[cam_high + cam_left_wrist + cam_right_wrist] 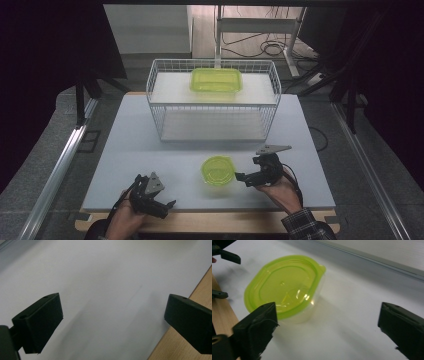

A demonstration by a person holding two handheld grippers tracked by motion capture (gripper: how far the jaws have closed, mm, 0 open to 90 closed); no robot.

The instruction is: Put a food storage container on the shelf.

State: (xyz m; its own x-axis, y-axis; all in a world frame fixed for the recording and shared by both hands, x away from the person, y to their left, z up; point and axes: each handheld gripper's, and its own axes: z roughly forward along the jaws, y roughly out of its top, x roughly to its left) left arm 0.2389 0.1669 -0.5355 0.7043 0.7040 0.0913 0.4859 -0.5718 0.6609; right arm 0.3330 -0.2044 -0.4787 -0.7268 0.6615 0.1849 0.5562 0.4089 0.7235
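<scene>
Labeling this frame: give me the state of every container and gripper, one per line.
round container: green lid on, upright on the table, not held
rectangular container: green lid on, sitting on the wire rack's top shelf
left gripper: open, nothing between the jaws, over bare table
right gripper: open, beside the round container, not gripping it

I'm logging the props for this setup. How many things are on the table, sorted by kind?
Green-lidded containers: 2, a round one by the right gripper, a rectangular one on the rack's top shelf
White wire rack: 1
Total: 3
</scene>
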